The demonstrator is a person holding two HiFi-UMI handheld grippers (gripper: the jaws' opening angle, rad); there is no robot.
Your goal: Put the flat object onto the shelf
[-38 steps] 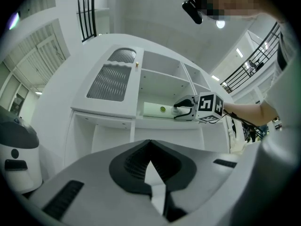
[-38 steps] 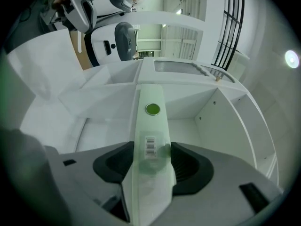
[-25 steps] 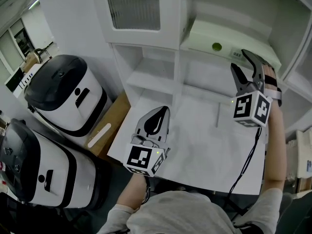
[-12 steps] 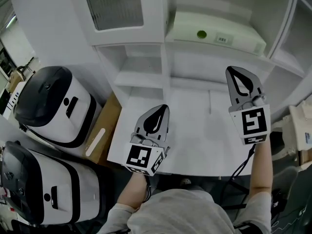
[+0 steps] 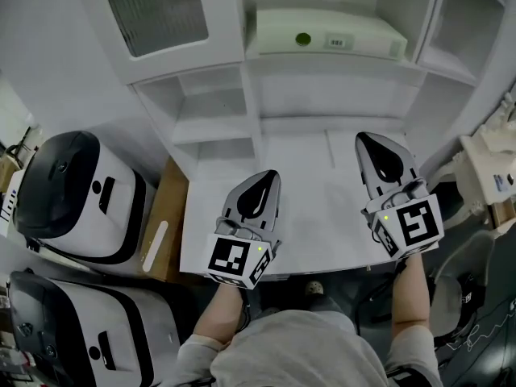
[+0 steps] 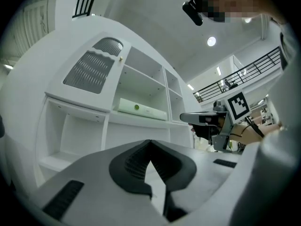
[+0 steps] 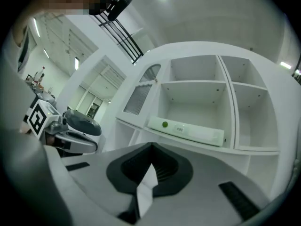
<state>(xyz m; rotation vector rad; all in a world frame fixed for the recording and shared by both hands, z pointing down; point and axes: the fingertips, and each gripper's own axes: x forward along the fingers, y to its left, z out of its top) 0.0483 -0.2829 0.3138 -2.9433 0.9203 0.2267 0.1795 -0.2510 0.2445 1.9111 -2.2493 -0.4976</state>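
**Both claws closed and empty; flat object on the shelf**

The pale green-white flat rectangular box with a round green dot (image 5: 322,35) is seen lying flat on an upper board of the white open shelving unit (image 5: 250,103). It is in the wide compartment just right of the ribbed cabinet door (image 5: 157,10). The same box is recorded in the left gripper view (image 6: 141,109) and in the right gripper view (image 7: 186,130). It is well apart from both claws.

The left claw (image 5: 268,177) is held over the near left part of the white bench (image 5: 322,216), and its jaws are closed tip to tip with nothing between them. The right claw (image 5: 369,142) is held over the right part of the bench. Its jaws are likewise closed together on nothing. Both claws are pointed towards the shelving unit.

Two rounded white-and-black appliances (image 5: 72,188) are noted on the floor left of the bench, with a brown cardboard panel (image 5: 165,216) between them and the bench.
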